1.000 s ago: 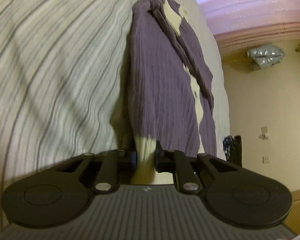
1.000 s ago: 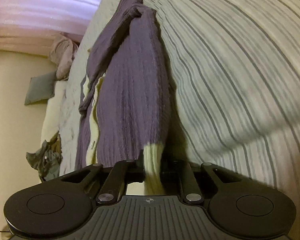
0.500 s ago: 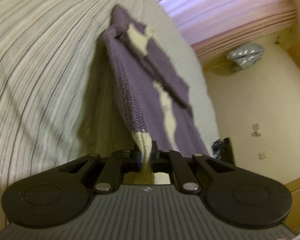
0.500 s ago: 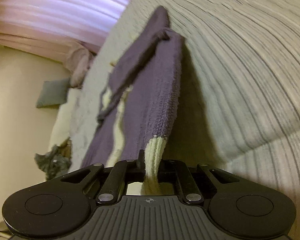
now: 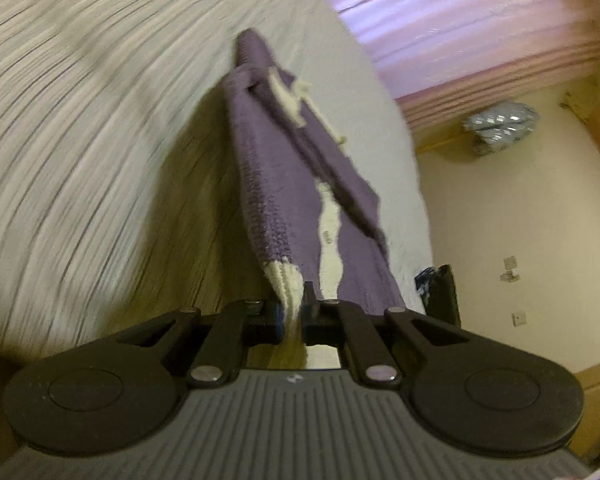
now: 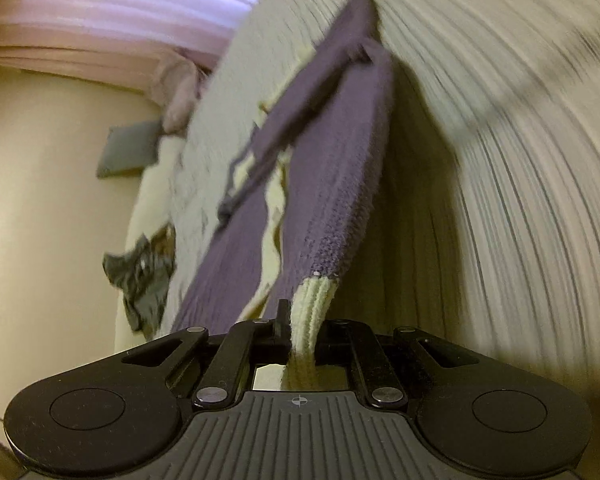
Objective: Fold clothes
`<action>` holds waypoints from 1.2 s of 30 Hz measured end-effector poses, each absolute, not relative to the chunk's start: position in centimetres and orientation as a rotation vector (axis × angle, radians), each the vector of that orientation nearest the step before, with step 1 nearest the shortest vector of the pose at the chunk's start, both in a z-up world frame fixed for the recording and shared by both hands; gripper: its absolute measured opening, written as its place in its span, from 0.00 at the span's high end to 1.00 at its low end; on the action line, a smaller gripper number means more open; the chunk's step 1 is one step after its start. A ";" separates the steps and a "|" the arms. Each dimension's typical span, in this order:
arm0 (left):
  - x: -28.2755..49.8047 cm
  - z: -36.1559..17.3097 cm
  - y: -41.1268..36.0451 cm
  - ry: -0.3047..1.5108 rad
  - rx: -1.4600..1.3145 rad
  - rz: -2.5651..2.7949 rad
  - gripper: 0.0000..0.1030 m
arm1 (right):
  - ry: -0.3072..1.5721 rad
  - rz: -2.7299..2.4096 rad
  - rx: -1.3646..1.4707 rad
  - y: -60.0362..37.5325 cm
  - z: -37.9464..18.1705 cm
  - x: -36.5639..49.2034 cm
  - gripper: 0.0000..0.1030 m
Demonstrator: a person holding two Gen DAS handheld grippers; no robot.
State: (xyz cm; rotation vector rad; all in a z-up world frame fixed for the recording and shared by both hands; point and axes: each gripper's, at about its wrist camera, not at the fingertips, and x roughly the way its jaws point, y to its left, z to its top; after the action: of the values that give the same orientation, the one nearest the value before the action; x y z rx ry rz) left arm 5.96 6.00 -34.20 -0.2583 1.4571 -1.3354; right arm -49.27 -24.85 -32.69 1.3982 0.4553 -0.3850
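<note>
Since a second ago both grippers have lifted the purple sweater higher off the bed, so the garment now hangs more narrowly and a wider shadow lies beneath it.

From the left wrist, the left gripper (image 5: 293,312) has its fingers (image 5: 310,304) pinched tight on the cream ribbed hem (image 5: 285,285) of the purple sweater (image 5: 265,184). The knit runs away toward 12 o'clock, its far end resting on the striped bed cover (image 5: 80,152). Cream trim (image 5: 330,236) shows along the folded front, at 1 o'clock from the grip. Pink curtains (image 5: 460,20) fill the 1 o'clock corner, and a silvery bag (image 5: 500,126) sits on the floor at 2 o'clock.

From the right wrist, the right gripper (image 6: 302,336) likewise has its fingers (image 6: 281,320) clamped on the cream hem (image 6: 314,304), with the purple sweater (image 6: 336,184) stretching up toward 12 o'clock over the striped cover (image 6: 520,200). A loose sleeve (image 6: 296,108) lies diagonally across the body at 11 o'clock. At 10 o'clock lie a grey cushion (image 6: 126,154) and a pinkish bundle (image 6: 178,88); a dark crumpled item (image 6: 142,276) is at 9 o'clock. Motion blur softens both views.
</note>
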 end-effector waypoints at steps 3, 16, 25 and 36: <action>5.0 -33.8 10.4 1.528 -0.253 -1.248 0.96 | 0.522 -0.392 1.477 -20.9 -32.6 -51.0 0.94; 8.5 -30.1 5.2 1.506 -0.352 -1.338 0.95 | 0.410 -0.478 1.548 -24.7 -27.4 -49.4 0.93; 13.3 -32.1 -13.8 1.452 -0.458 -1.338 0.87 | 0.302 -0.653 1.444 -40.2 -26.5 -40.8 0.81; 16.0 -34.0 -18.4 1.385 -0.190 -1.270 0.69 | 0.441 -0.847 1.159 -44.5 -28.9 -38.5 0.33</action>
State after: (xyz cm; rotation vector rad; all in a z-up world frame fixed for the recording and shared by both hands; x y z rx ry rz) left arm 16.01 -18.44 -33.99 -0.1895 1.3852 -1.2703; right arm -38.47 -44.53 -28.89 1.1592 0.4408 -0.8474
